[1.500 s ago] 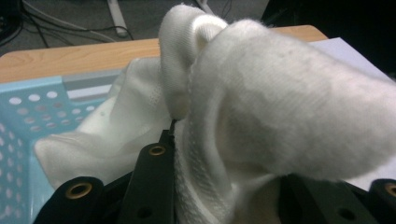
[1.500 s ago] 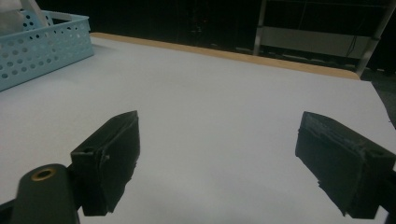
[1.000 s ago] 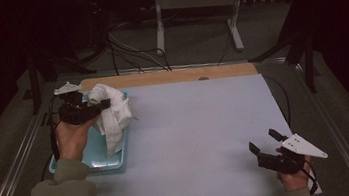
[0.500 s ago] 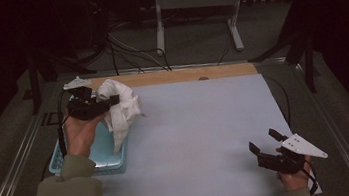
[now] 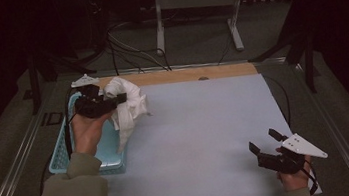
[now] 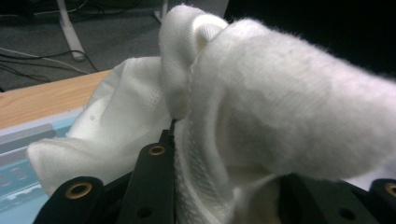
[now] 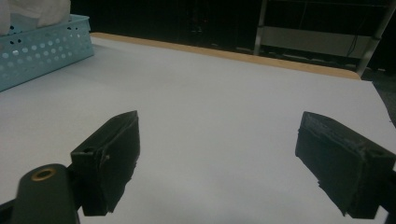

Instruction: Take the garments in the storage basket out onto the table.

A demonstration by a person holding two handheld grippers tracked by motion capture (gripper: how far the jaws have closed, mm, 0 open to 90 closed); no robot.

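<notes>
A white cloth (image 5: 127, 106) hangs bunched from my left gripper (image 5: 118, 99), which is shut on it above the right rim of a light blue basket (image 5: 63, 153) at the table's left. In the left gripper view the cloth (image 6: 261, 116) drapes over both black jaws and hides most of them. The cloth's lower end dangles down to the basket's rim. My right gripper (image 5: 265, 146) rests near the table's front right corner, open, with nothing between its fingers. In the right gripper view its gripper (image 7: 219, 161) faces the bare table with the jaws wide apart.
The table top (image 5: 202, 135) is a pale grey sheet with a wooden strip (image 5: 180, 75) along the far edge. The perforated basket (image 7: 42, 51) stands far left in the right gripper view. Cables and a white stand's legs (image 5: 193, 20) lie on the floor behind the table.
My left gripper has lifted the white cloth up and rightward out of the basket toward the table sheet. The right gripper has stayed put.
</notes>
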